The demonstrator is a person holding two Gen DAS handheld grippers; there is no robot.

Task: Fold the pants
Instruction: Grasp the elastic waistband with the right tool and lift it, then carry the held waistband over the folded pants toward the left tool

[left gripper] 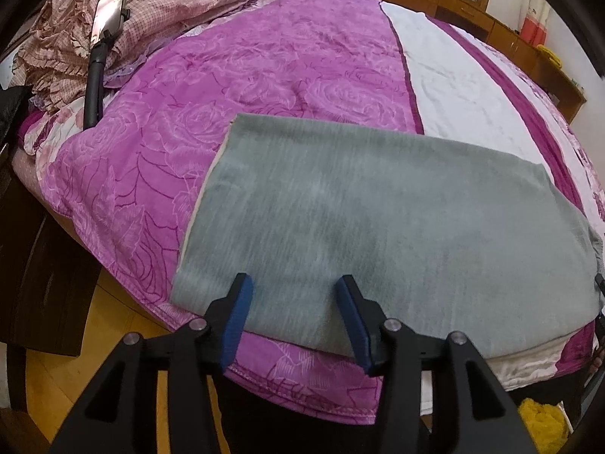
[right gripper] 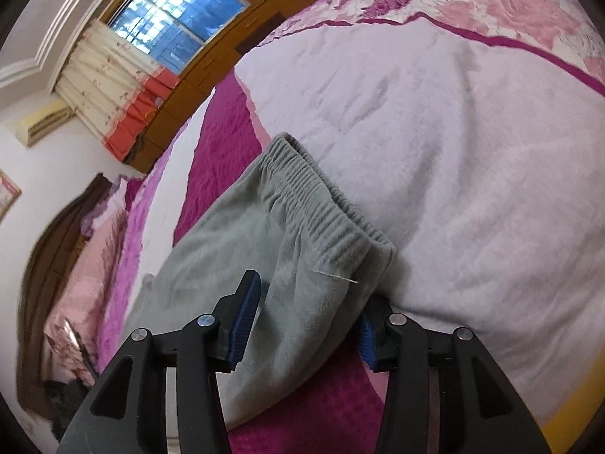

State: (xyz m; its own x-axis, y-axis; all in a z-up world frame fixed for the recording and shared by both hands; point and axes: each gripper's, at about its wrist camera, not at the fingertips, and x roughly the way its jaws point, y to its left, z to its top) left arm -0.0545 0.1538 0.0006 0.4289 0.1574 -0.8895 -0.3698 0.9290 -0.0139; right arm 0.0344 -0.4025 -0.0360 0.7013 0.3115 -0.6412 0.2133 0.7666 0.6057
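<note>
Holding the left gripper point(left gripper: 295, 282) roughly half open, blue pads point(left gripper: 236, 316) straddling the near hem-side edge of the grey fleece pants point(left gripper: 378, 208) and pinching nothing. Setting the right gripper point(right gripper: 308, 299) a little narrower around a bunched fold just below the elastic waistband point(right gripper: 325, 196); seeing fabric filling the gap and hiding most of one pad, so not being able to tell whether that fold is being pressed or merely lying between the jaws.

Finding the pants already doubled into a flat rectangle, lying on the purple rose-patterned blanket point(left gripper: 245, 68) at its near edge, the waistband end spilling onto the blanket's white fleece stripe point(left gripper: 453, 87).

Judging the cloth as light, soft and limp: sagging from any single pinch, sliding little on plush bedding, clinging somewhat to the pile, in no danger of breaking. Expecting layers to shift apart unless both are caught together. Favouring a hold at the two corners of one short end, through all layers, or at the thicker gathered waistband, where the pads should be biting best.

Noting a phone on a dark stand point(left gripper: 109, 7) at the blanket's far left corner. Reading no brand, label or writing anywhere.
</note>
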